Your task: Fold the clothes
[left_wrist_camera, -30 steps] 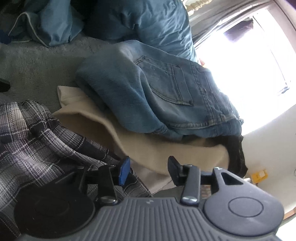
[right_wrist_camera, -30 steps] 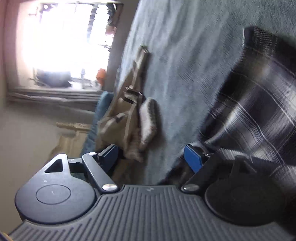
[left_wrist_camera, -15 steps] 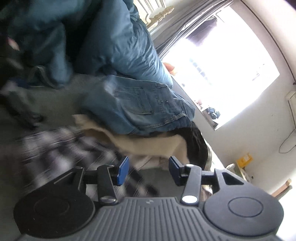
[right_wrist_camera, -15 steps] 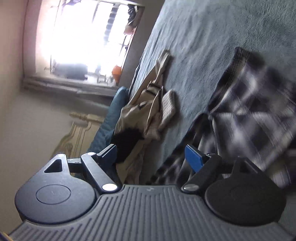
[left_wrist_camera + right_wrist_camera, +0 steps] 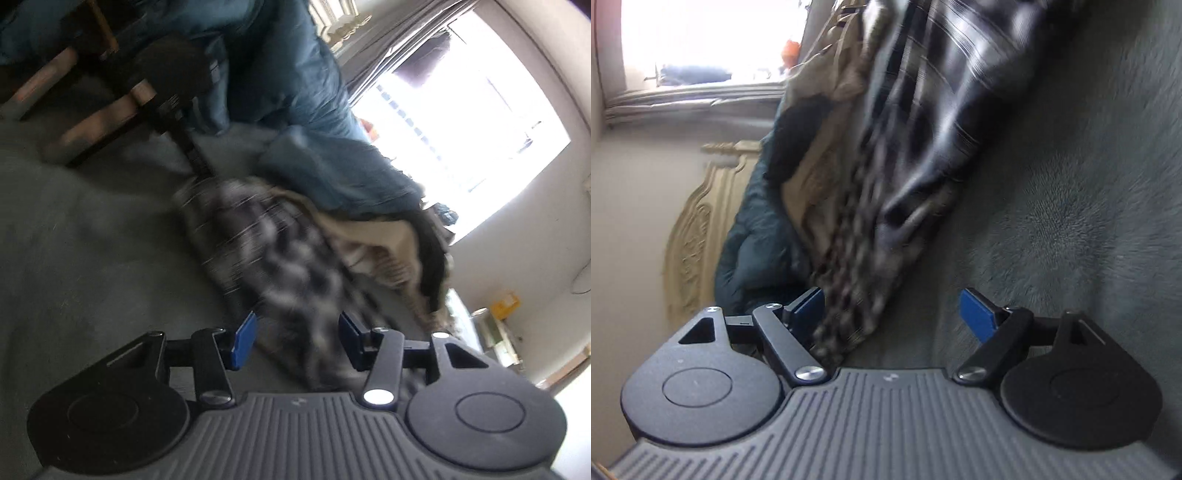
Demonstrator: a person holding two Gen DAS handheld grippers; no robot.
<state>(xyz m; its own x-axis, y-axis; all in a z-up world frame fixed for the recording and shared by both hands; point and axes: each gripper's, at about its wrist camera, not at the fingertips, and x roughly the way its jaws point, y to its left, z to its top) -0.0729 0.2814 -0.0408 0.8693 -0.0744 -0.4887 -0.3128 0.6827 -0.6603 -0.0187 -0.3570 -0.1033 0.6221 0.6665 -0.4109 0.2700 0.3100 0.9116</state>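
Note:
A black-and-white plaid garment (image 5: pixel 280 266) lies blurred on the grey bedcover (image 5: pixel 92 240), its near end reaching between the fingers of my left gripper (image 5: pixel 295 330), which stands open without pressing on it. Behind it sits a stack: blue jeans (image 5: pixel 332 177) on a beige garment (image 5: pixel 369 232) over something black. In the right wrist view the same plaid garment (image 5: pixel 942 92) runs from the top down to a crumpled end close to the left finger of my right gripper (image 5: pixel 892 299). That gripper is wide open over the grey bedcover (image 5: pixel 1071 203).
A teal duvet (image 5: pixel 288 55) is heaped behind the jeans, and a cream carved headboard (image 5: pixel 694 240) stands by it. A dark blurred object with brown bars (image 5: pixel 110 107) sits at the upper left. A bright window (image 5: pixel 461 122) lies beyond the bed edge.
Both views have swung back from the stack. The plaid garment, close under the left gripper before, now lies stretched out ahead of it, and its end has come near the right gripper's left finger.

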